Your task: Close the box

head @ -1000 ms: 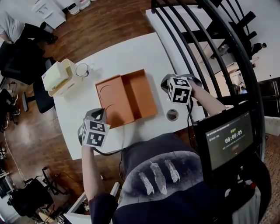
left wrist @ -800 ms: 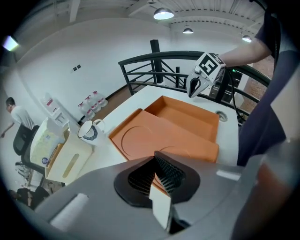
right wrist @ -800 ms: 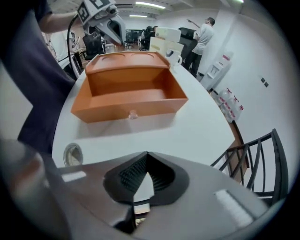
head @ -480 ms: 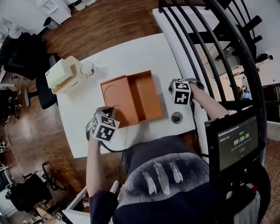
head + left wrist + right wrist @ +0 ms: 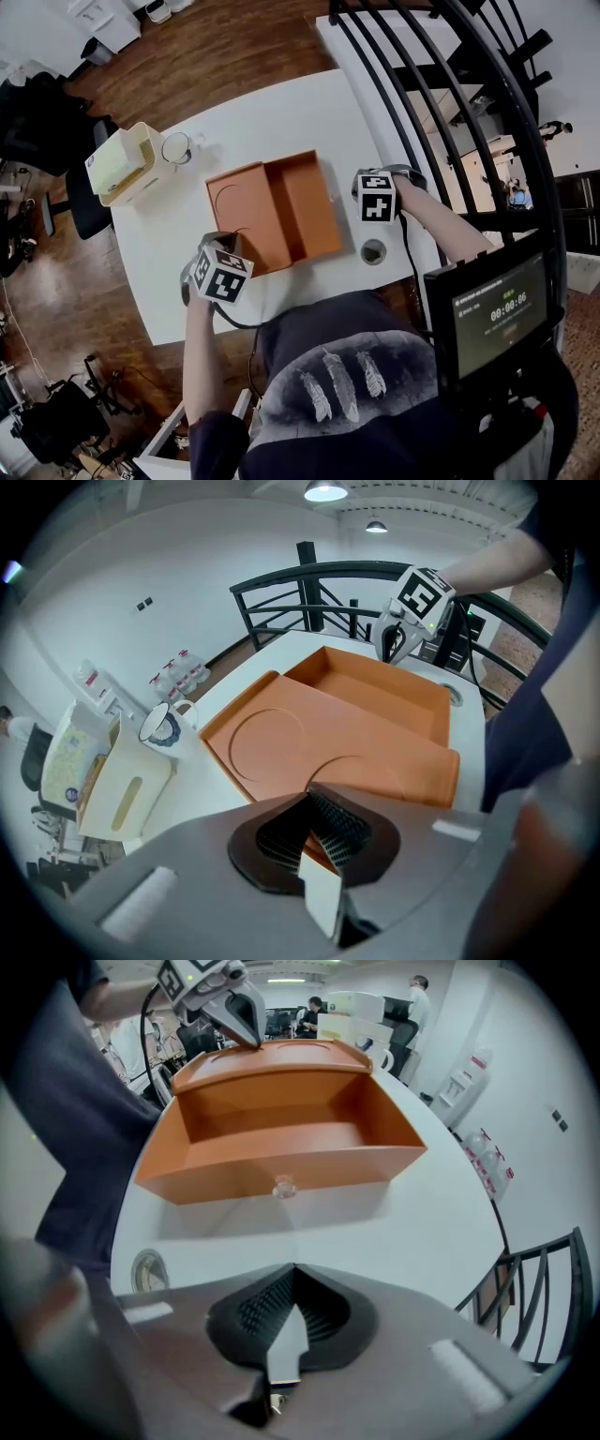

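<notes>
Box: the orange box sits open on the white table, right in front of the person. Its tray is on the person's right.
Lid: the lid is folded out flat on the left of the tray, with its inner face and round recesses turned up.
Left gripper: the left gripper has its jaws pressed together with nothing between them. Its tip is at the lid's near edge, but no view shows whether it touches.
Right gripper: the right gripper also has its jaws together and holds nothing. It is just beside the tray's outer wall, facing a small stud on that wall, with bare table between them.
Step in hand: this looks like the approach, as closing has not begun and both tools are only taking up position.
Next move: the left tip probably has to get under the lid's free edge, lift it and swing it over the tray. The right gripper would likely need to steady the tray so it does not slide.
Nearby: a cream container and a mug stand beyond the lid's far corner, apart from it.
</notes>
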`<state>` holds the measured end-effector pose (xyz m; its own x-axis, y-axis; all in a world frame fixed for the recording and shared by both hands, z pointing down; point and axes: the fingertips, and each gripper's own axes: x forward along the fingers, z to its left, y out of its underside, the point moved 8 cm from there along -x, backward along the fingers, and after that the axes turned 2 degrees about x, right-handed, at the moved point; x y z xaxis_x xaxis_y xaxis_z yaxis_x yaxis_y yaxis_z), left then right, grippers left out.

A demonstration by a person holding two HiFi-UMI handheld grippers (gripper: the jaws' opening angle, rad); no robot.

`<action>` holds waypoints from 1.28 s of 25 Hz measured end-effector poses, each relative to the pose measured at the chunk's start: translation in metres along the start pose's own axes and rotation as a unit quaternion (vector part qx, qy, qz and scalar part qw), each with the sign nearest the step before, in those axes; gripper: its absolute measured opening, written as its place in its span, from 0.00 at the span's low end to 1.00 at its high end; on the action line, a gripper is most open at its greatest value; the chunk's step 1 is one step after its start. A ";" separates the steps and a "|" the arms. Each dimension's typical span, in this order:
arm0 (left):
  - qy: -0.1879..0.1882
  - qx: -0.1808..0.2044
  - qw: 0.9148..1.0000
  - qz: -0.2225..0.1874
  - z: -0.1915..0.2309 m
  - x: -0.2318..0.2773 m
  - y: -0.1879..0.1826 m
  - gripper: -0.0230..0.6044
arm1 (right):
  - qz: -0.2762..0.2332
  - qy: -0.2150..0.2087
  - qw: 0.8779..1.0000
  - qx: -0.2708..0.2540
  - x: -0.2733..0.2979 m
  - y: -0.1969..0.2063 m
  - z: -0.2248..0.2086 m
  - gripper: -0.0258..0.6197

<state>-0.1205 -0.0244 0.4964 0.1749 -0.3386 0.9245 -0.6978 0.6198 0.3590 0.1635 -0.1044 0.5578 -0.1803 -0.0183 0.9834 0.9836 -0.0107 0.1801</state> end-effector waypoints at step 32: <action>0.031 0.018 0.999 0.035 -0.001 0.004 -0.004 0.06 | 0.087 -0.027 0.993 -0.080 0.005 -0.015 0.002 0.05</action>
<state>-0.1158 -0.0274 0.4989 0.1663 -0.2494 0.9540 -0.7339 0.6149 0.2887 0.1482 -0.1026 0.5597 -0.0027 0.0203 0.9998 0.9852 -0.1712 0.0061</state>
